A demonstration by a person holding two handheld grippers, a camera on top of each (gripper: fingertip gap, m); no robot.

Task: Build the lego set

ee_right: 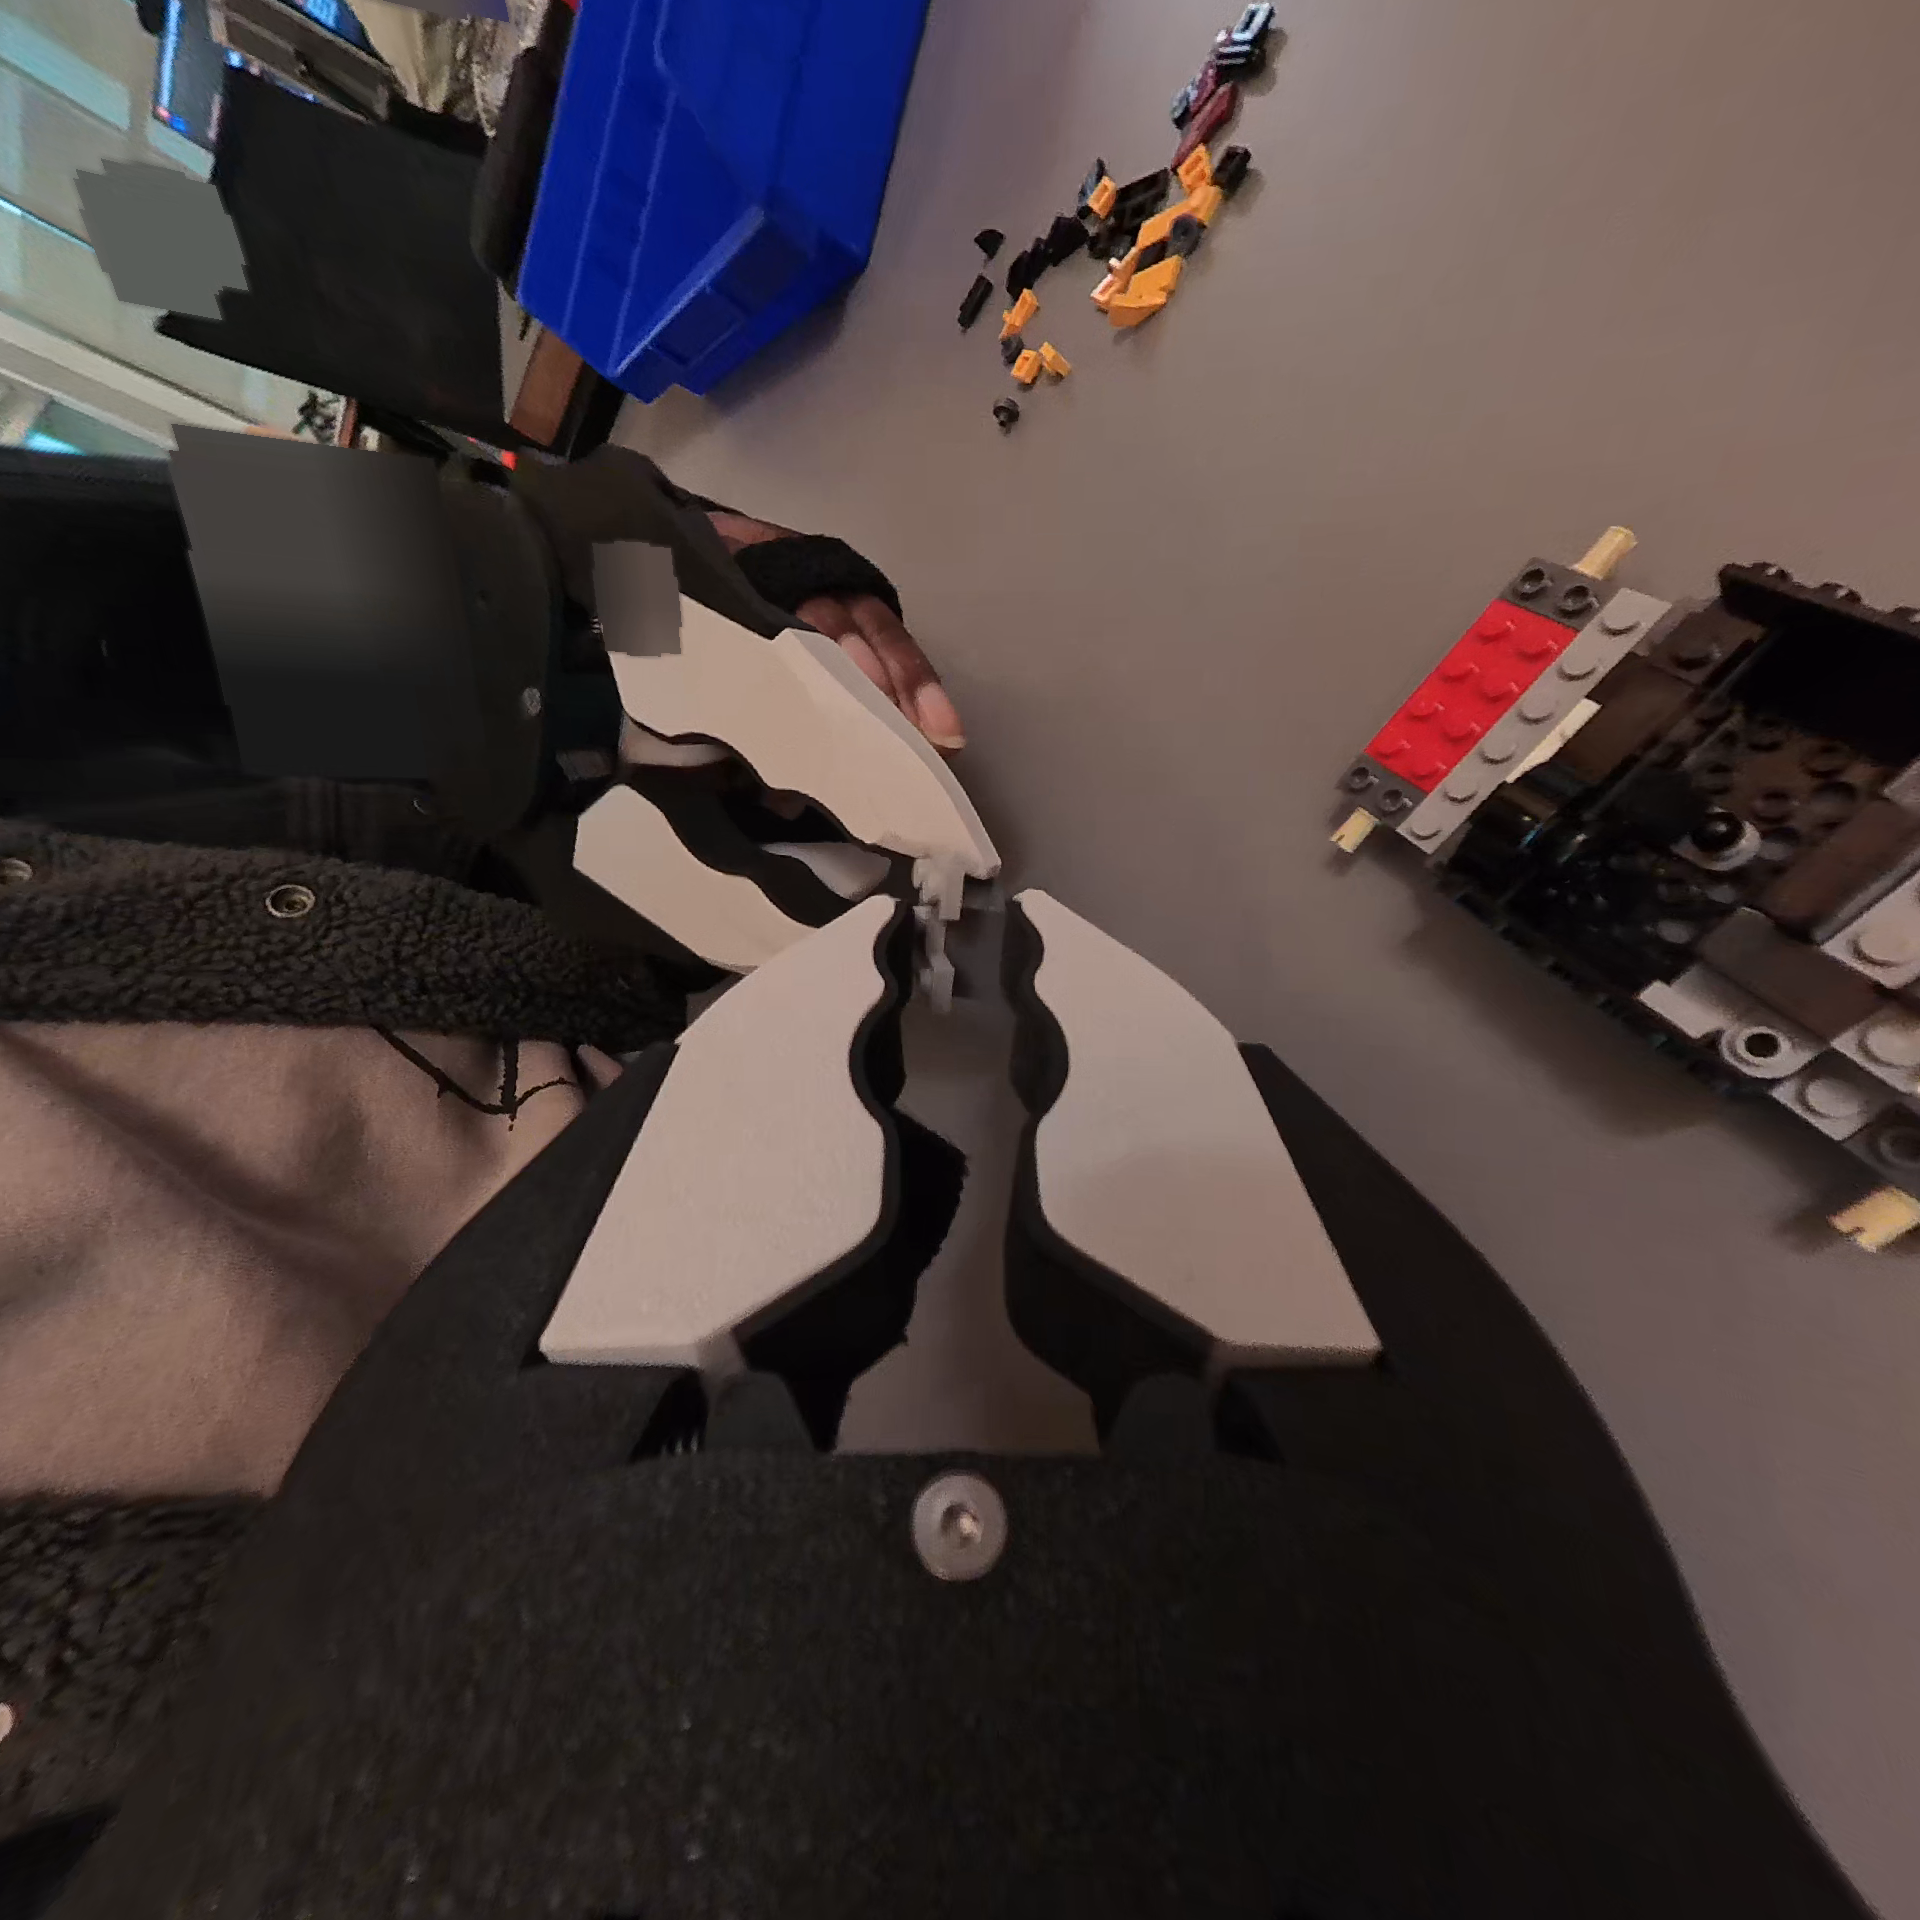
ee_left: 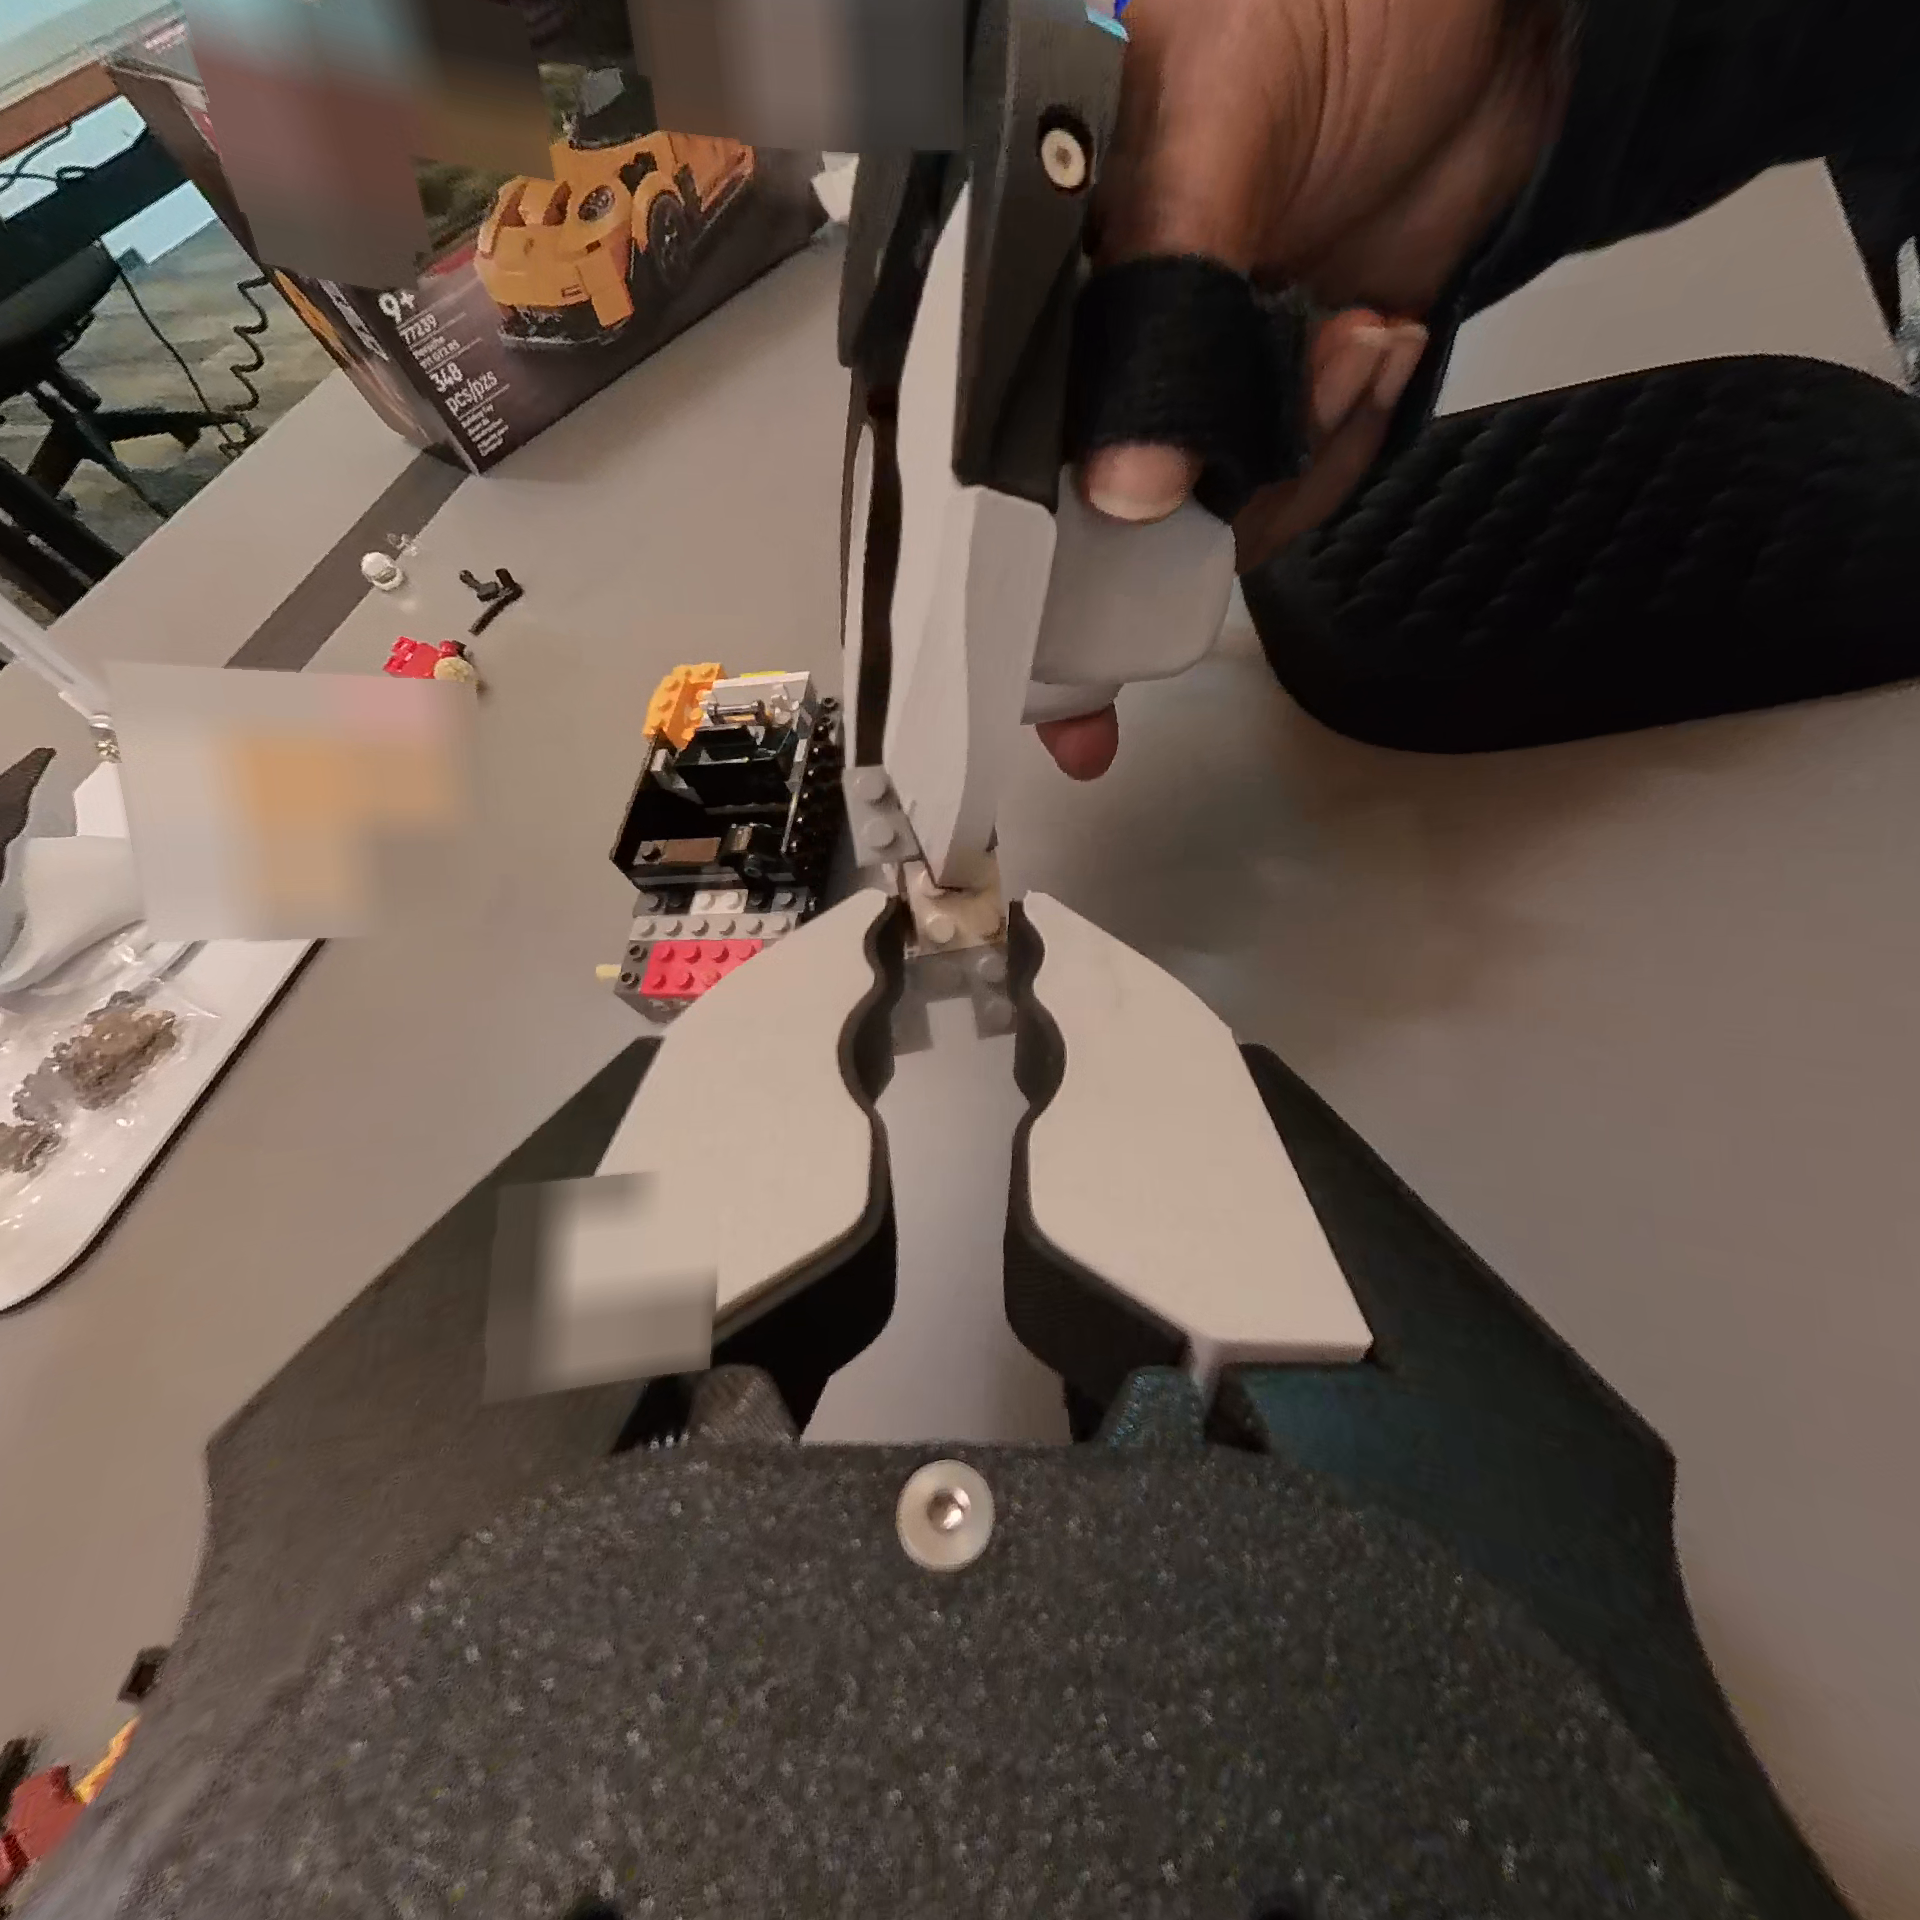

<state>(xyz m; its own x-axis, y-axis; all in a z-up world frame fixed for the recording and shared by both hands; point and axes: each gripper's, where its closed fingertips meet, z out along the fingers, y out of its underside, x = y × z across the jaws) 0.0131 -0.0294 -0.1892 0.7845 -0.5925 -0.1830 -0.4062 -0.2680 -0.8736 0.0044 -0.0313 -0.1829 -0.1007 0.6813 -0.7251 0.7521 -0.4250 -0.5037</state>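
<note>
Left claw [ee_left: 951, 940] is clamping a grey plate stack [ee_left: 956, 971] while right claw [ee_right: 956, 935] is pinching another grey plate [ee_left: 883, 821] onto it above the worktop [ee_left: 1455, 883], likely needing firm, aligned pressure next.

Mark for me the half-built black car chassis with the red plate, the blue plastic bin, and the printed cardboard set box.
Half-built black car chassis [ee_right: 1662, 790], right wrist view: black studded middle.
Blue plastic bin [ee_right: 707, 177], right wrist view: ribbed side wall.
Printed cardboard set box [ee_left: 499, 353], left wrist view: front panel.
</note>
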